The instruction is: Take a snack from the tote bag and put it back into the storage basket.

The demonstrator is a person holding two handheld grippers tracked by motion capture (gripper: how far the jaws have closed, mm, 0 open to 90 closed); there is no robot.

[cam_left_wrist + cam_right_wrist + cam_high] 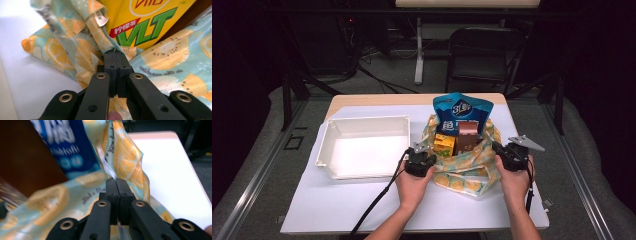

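Both sides pinched now, left hand-held gripper point(115, 53) and right hand-held gripper point(116, 180) clamped on the fruit-print bag's point(462, 172) rim mid-table (cartons inside), so next, I'd say, spread it open evenly.

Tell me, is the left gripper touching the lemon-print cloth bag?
Touching. In the left gripper view, the left gripper has its black jaws closed on a fold of the lemon-print cloth bag, pinched between the pads.

Both grippers, left point(420, 161) and right point(510, 154), jaws clamped.
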